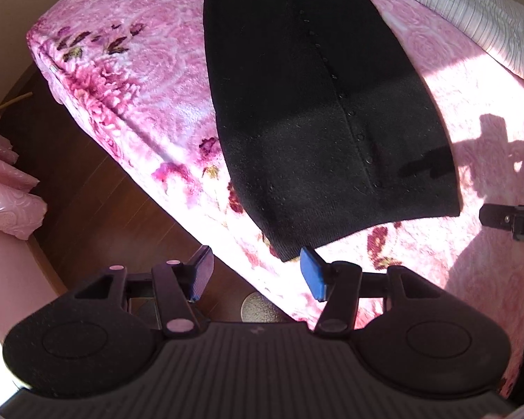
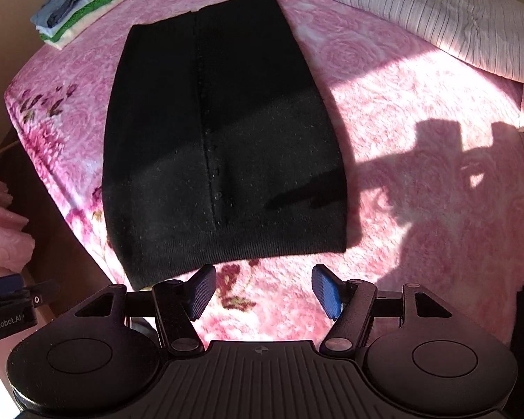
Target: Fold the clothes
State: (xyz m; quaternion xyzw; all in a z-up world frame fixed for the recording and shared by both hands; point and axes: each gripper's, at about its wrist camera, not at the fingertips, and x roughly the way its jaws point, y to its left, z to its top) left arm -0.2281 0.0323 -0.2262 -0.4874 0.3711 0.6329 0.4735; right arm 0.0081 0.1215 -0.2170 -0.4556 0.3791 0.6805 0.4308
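Knitwear, black (image 2: pixel 223 139), is laid flat on the pink bed (image 2: pixel 419 209), already narrowed to a long panel with its sides turned in to a centre line marked by a row of small buttons. Its ribbed hem lies nearest the grippers, its far end toward 12 o'clock. The left gripper (image 1: pixel 258 276) is held just off the hem's left corner, at the bed's edge; the right gripper (image 2: pixel 263 291) is held just short of the hem, toward its middle. Both are spread wide and nothing is held in either.

The step in hand is judged to be the lengthwise fold: the sleeves are not seen and appear to be tucked in, and the panel is still at full length. For that, the hem would need to be pinched near both corners, lifted evenly and carried toward 12 o'clock so the edges meet; the thick knit is likely to sag if gripped at one point only. It cannot be ruled out that the garment is meant to stay as it lies.

The fabric is seen as a dense, matte knit, lightly flecked with lint, half in sunlight and half in shade. A pile of folded clothes (image 2: pixel 77 10) is seen at 11 o'clock and a striped quilt (image 2: pixel 419 10) at 1 o'clock.
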